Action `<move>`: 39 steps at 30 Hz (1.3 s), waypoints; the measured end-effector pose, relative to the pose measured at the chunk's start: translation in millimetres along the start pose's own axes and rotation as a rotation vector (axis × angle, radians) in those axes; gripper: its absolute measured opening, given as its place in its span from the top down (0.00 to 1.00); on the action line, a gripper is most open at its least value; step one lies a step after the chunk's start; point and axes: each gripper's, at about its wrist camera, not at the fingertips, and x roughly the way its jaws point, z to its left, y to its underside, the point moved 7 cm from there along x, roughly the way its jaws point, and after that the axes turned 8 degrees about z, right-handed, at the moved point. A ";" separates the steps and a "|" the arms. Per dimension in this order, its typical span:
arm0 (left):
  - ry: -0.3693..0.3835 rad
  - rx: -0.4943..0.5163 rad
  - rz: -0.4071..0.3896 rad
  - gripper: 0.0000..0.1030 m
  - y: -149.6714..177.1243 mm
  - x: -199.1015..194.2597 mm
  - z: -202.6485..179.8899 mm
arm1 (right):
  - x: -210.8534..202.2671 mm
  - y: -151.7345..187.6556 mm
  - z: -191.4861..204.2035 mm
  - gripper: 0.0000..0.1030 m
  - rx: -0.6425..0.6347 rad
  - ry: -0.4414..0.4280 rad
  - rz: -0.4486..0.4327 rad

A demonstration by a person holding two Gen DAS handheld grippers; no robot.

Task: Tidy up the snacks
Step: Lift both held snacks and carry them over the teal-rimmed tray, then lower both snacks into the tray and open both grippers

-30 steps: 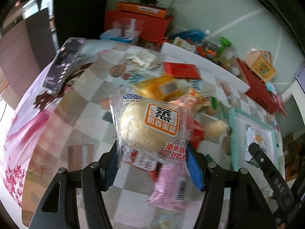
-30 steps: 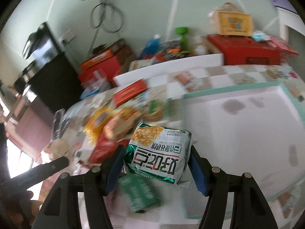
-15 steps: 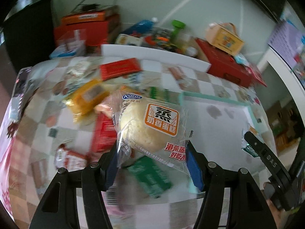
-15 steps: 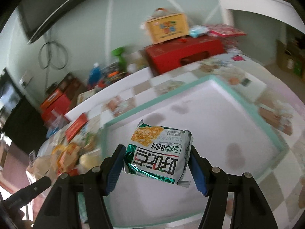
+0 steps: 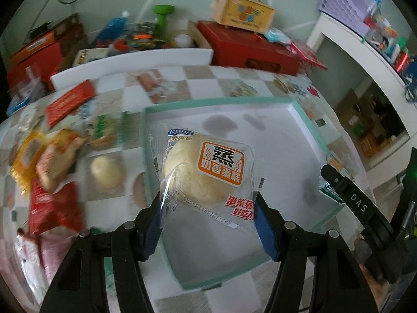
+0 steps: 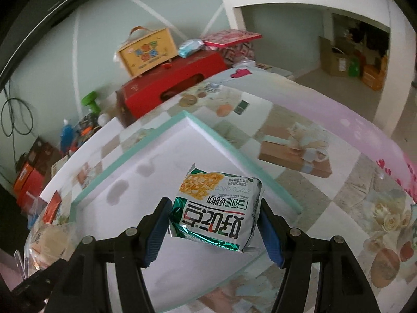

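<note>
**Both grippers loaded, hanging over the tray**

Surface: table w/ glossy checkered printed cloth (image 6: 299,135), beige/white squares w/ food and flower pics, pink border on the far right side. On it a big shallow white tray w/ mint-green rim (image 5: 307,125); a few grey smudges on the tray floor. Left of the tray in the left wrist view, a blurry heap of loose snacks: flat red packet (image 5: 69,103), yellow-orange bags, an unheld pale round bun in clear wrap (image 5: 106,173), red and pink packs at the edge. Room: pale green wall; along the table's back edge a red rectangular box (image 5: 250,48) w/ a yellow carry-handle carton (image 5: 242,10) on top, a green dumbbell (image 5: 163,17), misc clutter. White shelf unit to the right.

Left gripper (image 5: 208,221): blue pads closed onto the lower edges of a clear-wrapped round cream bun w/ orange label (image 5: 206,174). Pack sits between the fingers, tilted, held in the air above the tray's near-left part; not touching the tray floor as far as visible.

Right gripper (image 6: 213,230): pads pinched on both sides of a green-and-white foil cracker packet (image 6: 217,208), print upside down to the cam. Packet held above the tray near its right rim. In the left wrist view this gripper shows at far right, the packet's corner peeking out.
</note>
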 end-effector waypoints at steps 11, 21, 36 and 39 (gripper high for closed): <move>0.002 -0.006 0.028 0.37 -22.3 42.7 -8.5 | 9.7 -3.1 -14.0 0.34 0.019 0.012 0.000; -0.004 -0.016 0.014 0.21 -24.2 38.2 -6.3 | 9.0 -3.0 -12.1 0.32 0.011 0.008 0.006; -0.054 -0.066 -0.011 0.04 -23.7 24.5 15.9 | 2.1 -4.0 3.9 0.09 -0.050 0.012 -0.003; -0.058 -0.081 -0.012 0.03 -22.7 23.6 21.6 | 2.1 -3.8 5.6 0.00 -0.067 0.035 -0.009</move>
